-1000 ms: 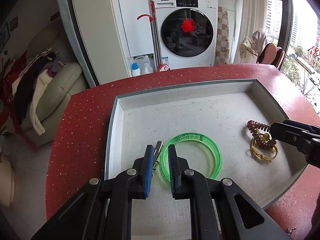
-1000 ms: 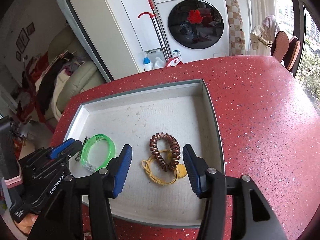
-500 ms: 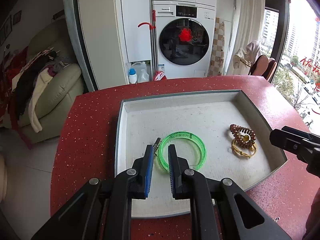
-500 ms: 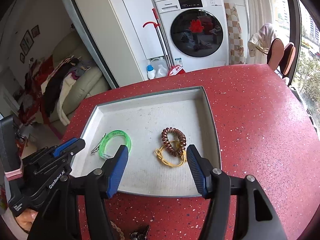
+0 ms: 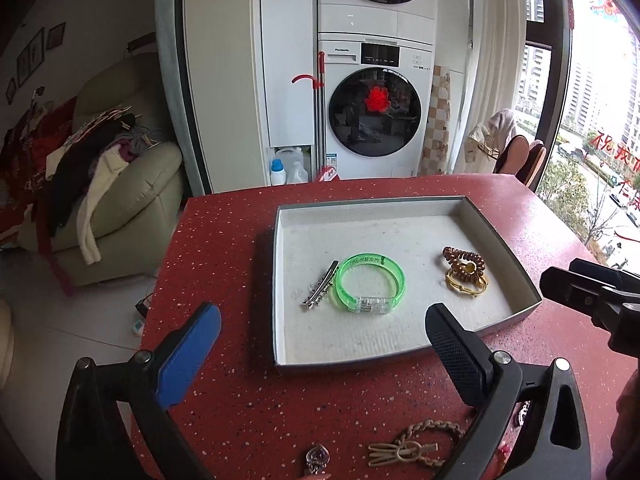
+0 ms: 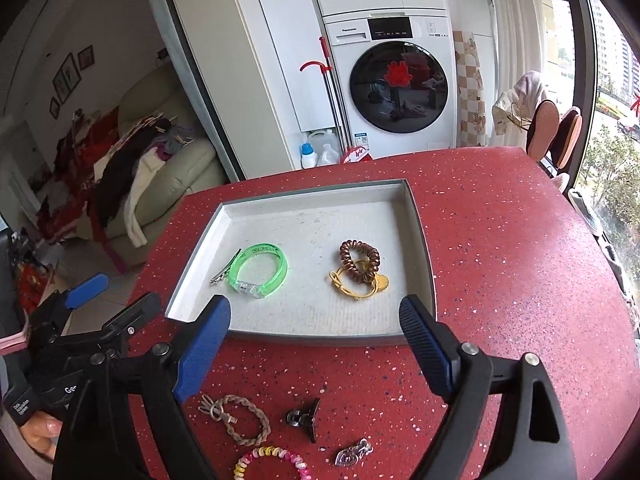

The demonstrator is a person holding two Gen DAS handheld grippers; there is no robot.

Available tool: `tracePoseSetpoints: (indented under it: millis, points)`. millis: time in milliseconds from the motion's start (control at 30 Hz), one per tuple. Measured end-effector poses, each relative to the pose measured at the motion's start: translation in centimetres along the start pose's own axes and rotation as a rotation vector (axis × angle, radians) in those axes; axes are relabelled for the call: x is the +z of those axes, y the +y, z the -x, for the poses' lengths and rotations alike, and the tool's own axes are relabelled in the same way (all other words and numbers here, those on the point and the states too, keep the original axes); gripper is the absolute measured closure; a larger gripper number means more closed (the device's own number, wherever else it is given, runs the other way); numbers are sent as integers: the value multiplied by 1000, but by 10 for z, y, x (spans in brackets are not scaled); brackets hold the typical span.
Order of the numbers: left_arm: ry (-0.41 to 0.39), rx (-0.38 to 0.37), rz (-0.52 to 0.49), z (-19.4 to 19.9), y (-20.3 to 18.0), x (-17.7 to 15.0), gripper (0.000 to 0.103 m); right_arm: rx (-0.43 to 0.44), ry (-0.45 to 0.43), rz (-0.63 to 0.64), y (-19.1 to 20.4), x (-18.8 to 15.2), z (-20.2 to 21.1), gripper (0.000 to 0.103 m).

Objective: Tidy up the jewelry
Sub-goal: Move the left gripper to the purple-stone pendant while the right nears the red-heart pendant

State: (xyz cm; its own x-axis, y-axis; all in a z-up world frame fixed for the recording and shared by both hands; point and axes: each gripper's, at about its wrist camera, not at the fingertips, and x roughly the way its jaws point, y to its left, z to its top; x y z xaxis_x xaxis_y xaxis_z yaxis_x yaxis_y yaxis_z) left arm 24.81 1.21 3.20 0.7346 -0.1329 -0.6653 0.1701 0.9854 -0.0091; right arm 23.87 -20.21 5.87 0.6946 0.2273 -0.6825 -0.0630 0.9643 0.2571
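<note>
We hold both grippers over the red speckled table (image 6: 500, 248), short of the grey tray (image 6: 426, 264). Our left gripper (image 5: 320, 344) has its jaws opening wide with nothing between them, and our right gripper (image 6: 314, 340) is likewise opening, its blue pads (image 6: 202, 356) clear of everything. In the right wrist view the tray sits at twelve o'clock from the jaws. Inside it, toward ten o'clock, the green bangle (image 6: 260, 272) lies flat with a silver hair clip (image 6: 224, 270) just beside its left edge; toward one o'clock the brown coil hair tie (image 6: 359, 261) rests on top of a yellow cord bracelet (image 6: 352, 286). Outside the tray, at six o'clock on the bare table near us, lie a braided tan bracelet (image 6: 240, 420), a dark claw clip (image 6: 304, 418), a silver pendant (image 6: 354, 453) and a pink-and-yellow coil tie (image 6: 272, 460).
</note>
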Motion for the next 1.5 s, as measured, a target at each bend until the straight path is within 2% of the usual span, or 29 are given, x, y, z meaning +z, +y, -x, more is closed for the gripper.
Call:
tracePoseSetpoints:
  millis: [267,433,567,933,1233,1500]
  points:
    - [32,-34,-9,27,19,-33,0,26,-72,-16,3,-26,36,12]
    - [68,-5,-31,33,25,-56,0,-5,-3,-22,6,-46,37,12]
    - [78,46,-45,36,29,-79,0,-1,55,-29,3,-68,37,12]
    - [174,31,32,27,44,-127,0,-64,161,-50,-13,-121,27,12]
    - [194,32,69,19,42,-124,0,-125,175,-95,-29,-122,21,12]
    - [198,28,54,9,28,-115,0,-145,192,-113,-33,-117,5,12]
